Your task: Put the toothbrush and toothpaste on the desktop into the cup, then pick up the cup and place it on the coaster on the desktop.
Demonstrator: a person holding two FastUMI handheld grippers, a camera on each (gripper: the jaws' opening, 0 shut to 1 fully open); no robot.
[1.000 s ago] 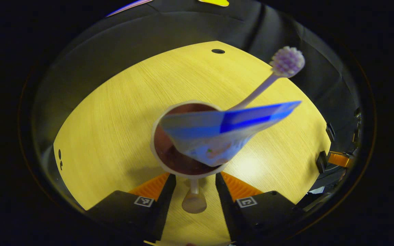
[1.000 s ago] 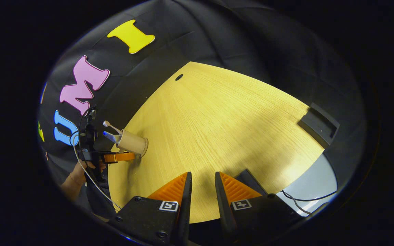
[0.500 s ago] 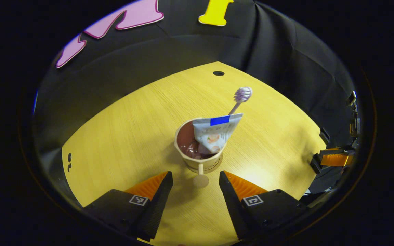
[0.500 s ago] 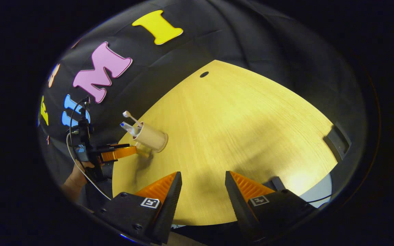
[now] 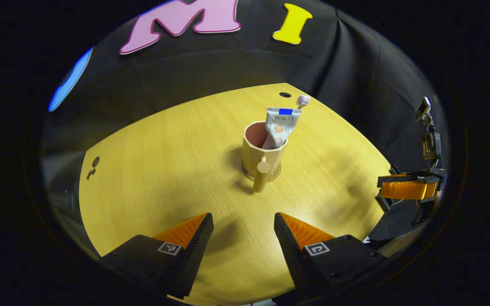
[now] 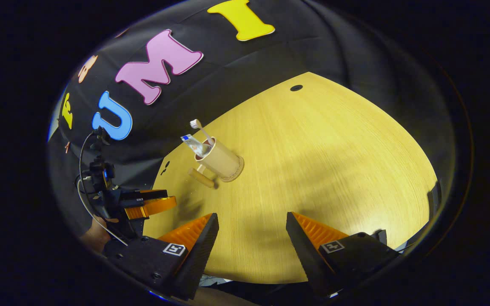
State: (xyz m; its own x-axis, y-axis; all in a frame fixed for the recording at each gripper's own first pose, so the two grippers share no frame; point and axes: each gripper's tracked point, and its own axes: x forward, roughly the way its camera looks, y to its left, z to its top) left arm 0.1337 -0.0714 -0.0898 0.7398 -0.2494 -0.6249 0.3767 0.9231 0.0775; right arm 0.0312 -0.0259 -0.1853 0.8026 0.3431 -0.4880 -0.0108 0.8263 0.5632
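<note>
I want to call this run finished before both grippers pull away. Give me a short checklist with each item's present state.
1. Toothbrush in the cup: ok, head sticks out above the rim.
2. Toothpaste in the cup: ok, leaning on the rim.
3. Cup on the coaster: ok, a round edge shows under its base.
4. Cup upright: ok.
5. Left gripper free of the cup: ok, jaws open, apart from the handle.
6. Right gripper empty: ok, jaws open over the desktop.
</note>
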